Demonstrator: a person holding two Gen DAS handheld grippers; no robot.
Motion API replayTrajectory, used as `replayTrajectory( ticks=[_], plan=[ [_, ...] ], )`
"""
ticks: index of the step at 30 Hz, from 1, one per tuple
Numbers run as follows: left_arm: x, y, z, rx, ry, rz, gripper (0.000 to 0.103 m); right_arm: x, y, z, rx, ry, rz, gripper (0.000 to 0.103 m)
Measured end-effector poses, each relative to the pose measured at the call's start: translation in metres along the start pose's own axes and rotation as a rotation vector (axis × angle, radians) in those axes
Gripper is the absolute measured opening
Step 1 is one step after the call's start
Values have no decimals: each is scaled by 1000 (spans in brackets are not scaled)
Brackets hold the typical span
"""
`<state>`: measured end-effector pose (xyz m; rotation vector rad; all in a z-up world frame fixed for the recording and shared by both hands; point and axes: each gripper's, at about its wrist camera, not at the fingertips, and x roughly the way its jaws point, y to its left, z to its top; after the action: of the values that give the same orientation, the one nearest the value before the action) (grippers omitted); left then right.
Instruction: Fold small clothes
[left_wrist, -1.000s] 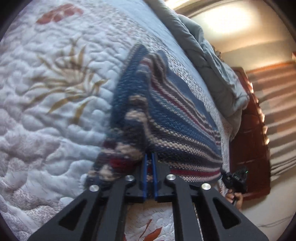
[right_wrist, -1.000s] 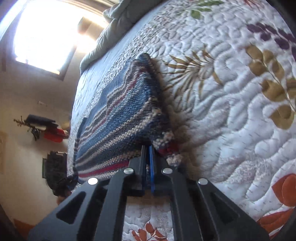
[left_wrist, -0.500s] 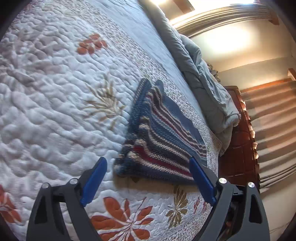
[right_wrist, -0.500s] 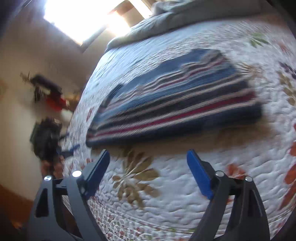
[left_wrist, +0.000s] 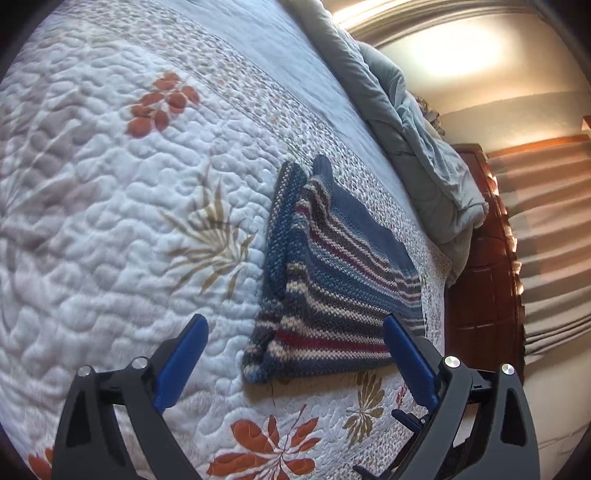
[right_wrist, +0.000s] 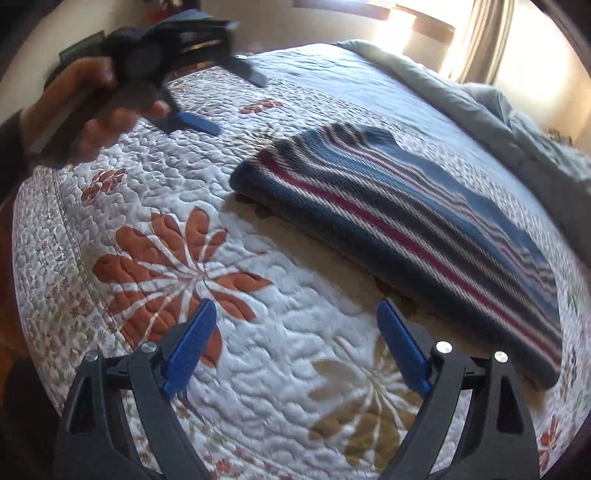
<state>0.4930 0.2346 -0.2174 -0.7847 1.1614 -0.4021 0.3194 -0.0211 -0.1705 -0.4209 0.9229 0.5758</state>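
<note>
The striped knit garment (left_wrist: 332, 291) lay folded on the quilted bedspread (left_wrist: 110, 221), its layers stacked unevenly at the near corner. The left gripper (left_wrist: 295, 362) stood with its jaws spread wide and holding nothing, just short of the garment's near edge; the right gripper (right_wrist: 295, 343) was equally wide apart and empty, over bare quilt beside the long folded edge (the left gripper (right_wrist: 207, 99) also showed blurred at the upper left of the right wrist view). The likely risk was that the thick, springy knit would slump or fan open, since the layers were loose and offset; a finger catching the edge on a fresh approach could drag the top layer askew. A second earlier both tongs were clamped shut on the garment's corners; half a second earlier they had already let go.
</note>
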Motion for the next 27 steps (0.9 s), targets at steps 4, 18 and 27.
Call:
replayTrajectory(
  ticks=[4,18,27],
  plan=[
    [23,-5,24,41,27,27,96,16,9,10,-45,-15,-1,88],
    [91,-2,77,114,125,46,98,62,31,27,-187,-32,-75,88],
    [107,-5,96,142,152,41,98,94,50,29,-314,-39,-252,87]
  ],
)
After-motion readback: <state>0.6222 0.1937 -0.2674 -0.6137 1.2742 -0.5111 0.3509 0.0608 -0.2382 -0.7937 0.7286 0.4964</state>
